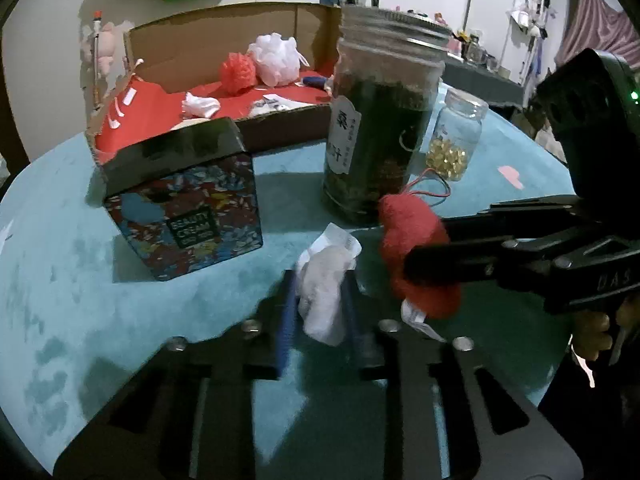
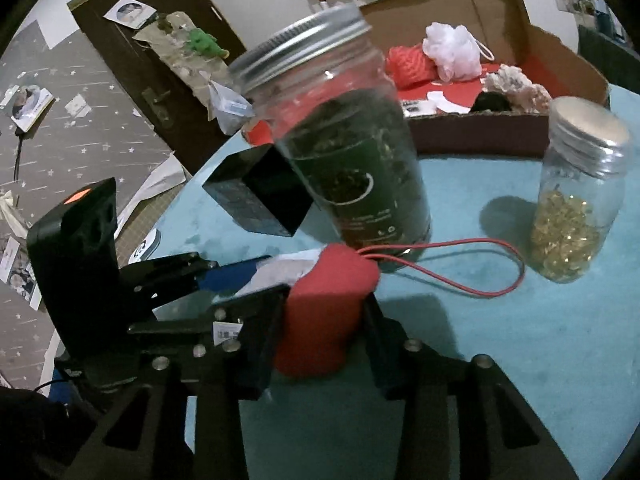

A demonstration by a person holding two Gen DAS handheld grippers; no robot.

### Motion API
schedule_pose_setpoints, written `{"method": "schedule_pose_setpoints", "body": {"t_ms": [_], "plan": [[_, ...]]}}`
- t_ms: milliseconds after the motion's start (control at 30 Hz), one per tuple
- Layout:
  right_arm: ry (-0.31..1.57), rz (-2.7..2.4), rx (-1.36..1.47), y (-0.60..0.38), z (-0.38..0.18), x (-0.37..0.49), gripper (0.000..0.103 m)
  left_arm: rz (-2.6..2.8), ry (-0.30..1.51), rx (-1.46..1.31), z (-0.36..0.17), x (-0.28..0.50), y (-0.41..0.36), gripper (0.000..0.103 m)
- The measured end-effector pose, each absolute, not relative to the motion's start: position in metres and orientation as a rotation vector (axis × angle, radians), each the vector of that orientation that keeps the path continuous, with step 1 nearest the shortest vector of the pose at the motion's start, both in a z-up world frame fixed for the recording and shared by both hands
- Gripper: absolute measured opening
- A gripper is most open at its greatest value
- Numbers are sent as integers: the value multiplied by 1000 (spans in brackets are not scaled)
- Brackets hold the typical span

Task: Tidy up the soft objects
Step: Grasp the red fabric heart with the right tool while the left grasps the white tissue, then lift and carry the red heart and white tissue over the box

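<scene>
My left gripper [image 1: 320, 304] pinched the white soft piece [image 1: 322, 300] just above the teal table [image 1: 120, 320]; my right gripper [image 2: 320, 316] squeezed the red pouch [image 2: 324, 312] beside the tall jar [image 2: 352, 160]. Lifting well meant clearing that jar before reaching the cardboard box [image 1: 200, 36].

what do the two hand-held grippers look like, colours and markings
Both are black with angular slotted frames and silver bolts. The left hand-held gripper has blue ribbed pads on its fingers. The right hand-held gripper has black fingers; its body bears raised letters "UAS" and a green light. The left's body shows an orange light.
</scene>
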State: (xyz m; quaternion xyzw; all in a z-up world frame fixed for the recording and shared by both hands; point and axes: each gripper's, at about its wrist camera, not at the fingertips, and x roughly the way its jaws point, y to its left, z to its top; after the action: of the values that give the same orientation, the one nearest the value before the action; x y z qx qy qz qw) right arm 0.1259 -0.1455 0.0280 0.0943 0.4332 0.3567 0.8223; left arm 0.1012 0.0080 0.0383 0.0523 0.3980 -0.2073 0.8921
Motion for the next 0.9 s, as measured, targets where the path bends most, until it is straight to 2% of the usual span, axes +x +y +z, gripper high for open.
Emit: {"method": "schedule_pose_setpoints", "body": {"t_ms": [267,900], "plan": [[861,733,229,-163,49,111,40,-432,784,120,50,87,7,16],[843,589,213,-214,58,91,40,-347,768,94,69,71,43,16]]}}
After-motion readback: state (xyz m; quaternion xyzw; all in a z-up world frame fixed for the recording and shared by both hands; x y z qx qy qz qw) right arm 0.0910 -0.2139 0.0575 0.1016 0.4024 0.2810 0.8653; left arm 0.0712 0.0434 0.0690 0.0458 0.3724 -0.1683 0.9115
